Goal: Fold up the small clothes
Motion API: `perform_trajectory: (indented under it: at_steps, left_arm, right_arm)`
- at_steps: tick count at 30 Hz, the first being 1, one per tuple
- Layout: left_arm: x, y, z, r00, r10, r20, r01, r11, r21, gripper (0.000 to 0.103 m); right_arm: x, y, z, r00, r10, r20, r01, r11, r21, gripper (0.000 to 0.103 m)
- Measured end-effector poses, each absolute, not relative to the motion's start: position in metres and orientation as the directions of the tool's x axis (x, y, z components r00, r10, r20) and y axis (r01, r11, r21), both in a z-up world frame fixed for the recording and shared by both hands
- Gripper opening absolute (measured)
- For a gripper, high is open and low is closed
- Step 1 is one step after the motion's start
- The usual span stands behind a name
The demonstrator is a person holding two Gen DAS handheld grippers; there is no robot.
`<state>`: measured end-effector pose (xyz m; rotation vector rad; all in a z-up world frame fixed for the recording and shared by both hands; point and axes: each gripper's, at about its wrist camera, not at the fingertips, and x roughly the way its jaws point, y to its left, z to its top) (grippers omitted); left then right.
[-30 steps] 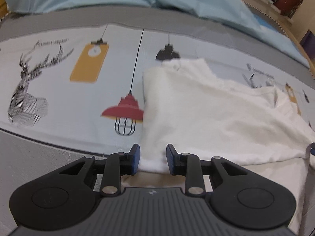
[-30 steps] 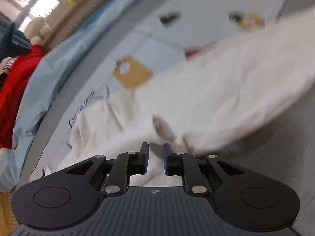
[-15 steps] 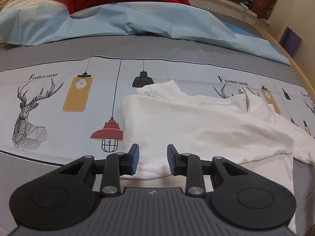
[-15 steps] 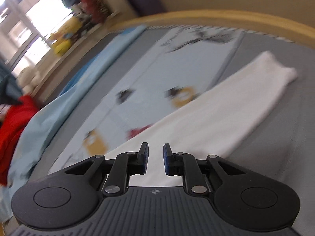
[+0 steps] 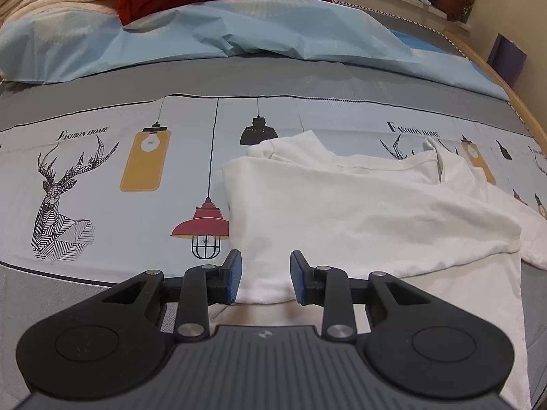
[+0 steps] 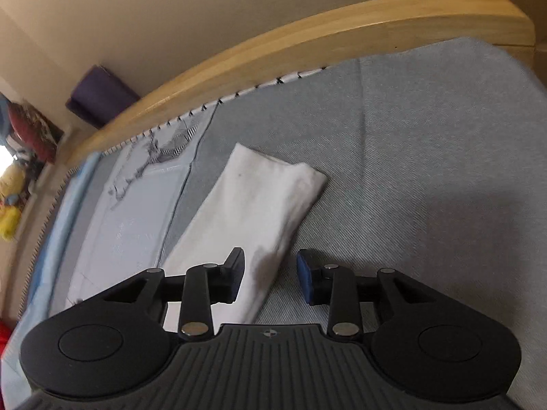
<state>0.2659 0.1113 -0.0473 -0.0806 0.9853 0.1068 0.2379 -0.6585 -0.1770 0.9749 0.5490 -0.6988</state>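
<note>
Bed with lamp-and-deer printed sheet [image 5: 102,184], carrying everything. Left gripper [image 5: 263,278]: jaws parted, empty, over the near hem of the white garment [image 5: 359,215], partly folded and spreading away rightward. Right gripper [image 6: 270,276]: jaws opening, nothing pinched; the garment's sleeve [image 6: 259,212] starts under its left finger, long axis running away toward the wooden bed frame [image 6: 307,37]. Containers: none seen.

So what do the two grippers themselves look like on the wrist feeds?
Both match: the left gripper and right gripper have black linkage arms with silver pivot pins, blue pads on the fingers, a ribbed dark grey body with a small logo, and round black housings either side. No cables or sleeves visible.
</note>
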Motion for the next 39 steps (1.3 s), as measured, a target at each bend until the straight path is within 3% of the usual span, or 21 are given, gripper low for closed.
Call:
perform_trajectory:
  at_steps: [2, 3, 7, 11, 16, 19, 22, 25, 28, 31, 33, 37, 39]
  left_arm:
    - [0.266, 0.113, -0.049, 0.545, 0.055, -0.836, -0.129, 0.992, -0.018, 0.034]
    - [0.265, 0.115, -0.049, 0.546, 0.056, -0.836, -0.131, 0.991, -0.019, 0.034]
    - [0.264, 0.123, -0.046, 0.551, 0.060, -0.833, -0.148, 0.989, -0.026, 0.034]
    - [0.261, 0.129, -0.039, 0.566, 0.057, -0.823, -0.165, 0.985, -0.046, 0.034]
    - [0.256, 0.137, -0.034, 0.573, 0.054, -0.818, -0.189, 0.980, -0.067, 0.034]
    - [0.250, 0.142, -0.033, 0.572, 0.055, -0.818, -0.202, 0.976, -0.076, 0.034]
    - [0.247, 0.152, -0.032, 0.568, 0.050, -0.822, -0.221, 0.971, -0.094, 0.034]
    - [0.246, 0.161, -0.034, 0.561, 0.041, -0.827, -0.238, 0.965, -0.114, 0.034]
    - [0.247, 0.168, -0.037, 0.547, 0.024, -0.837, -0.254, 0.957, -0.138, 0.034]
    - [0.249, 0.173, -0.039, 0.545, -0.011, -0.839, -0.263, 0.947, -0.183, 0.034]
    - [0.251, 0.174, -0.040, 0.551, -0.034, -0.834, -0.265, 0.940, -0.214, 0.034]
    - [0.259, 0.167, -0.052, 0.553, -0.075, -0.830, -0.263, 0.929, -0.259, 0.034]
    - [0.262, 0.162, -0.064, 0.551, -0.099, -0.829, -0.262, 0.922, -0.284, 0.033]
  right_arm:
    - [0.245, -0.655, -0.176, 0.658, -0.297, -0.692, 0.743, 0.404, 0.533, 0.023]
    - [0.247, -0.654, -0.174, 0.660, -0.304, -0.687, 0.742, 0.406, 0.533, 0.004]
    - [0.260, -0.626, -0.138, 0.695, -0.394, -0.601, 0.712, 0.492, 0.501, 0.003]
    - [0.288, -0.552, -0.075, 0.819, -0.330, -0.469, 0.551, 0.680, 0.483, 0.003]
    - [0.307, -0.385, -0.007, 0.950, 0.057, -0.306, 0.091, 0.889, 0.448, 0.003]
    - [0.305, -0.285, 0.007, 0.911, 0.307, -0.275, -0.178, 0.896, 0.408, 0.003]
    - [0.304, -0.196, -0.001, 0.780, 0.535, -0.325, -0.383, 0.819, 0.428, 0.004]
    - [0.309, -0.127, -0.029, 0.526, 0.709, -0.469, -0.518, 0.705, 0.484, 0.008]
    - [0.301, -0.094, -0.047, 0.406, 0.681, -0.609, -0.563, 0.712, 0.420, 0.008]
    - [0.295, -0.107, -0.032, 0.441, 0.631, -0.639, -0.536, 0.756, 0.376, 0.008]
    - [0.302, -0.131, -0.016, 0.499, 0.561, -0.661, -0.432, 0.822, 0.371, 0.009]
    - [0.307, -0.199, 0.009, 0.649, 0.399, -0.648, -0.121, 0.895, 0.430, 0.023]
    - [0.303, -0.235, 0.008, 0.723, 0.302, -0.621, 0.007, 0.896, 0.444, 0.025]
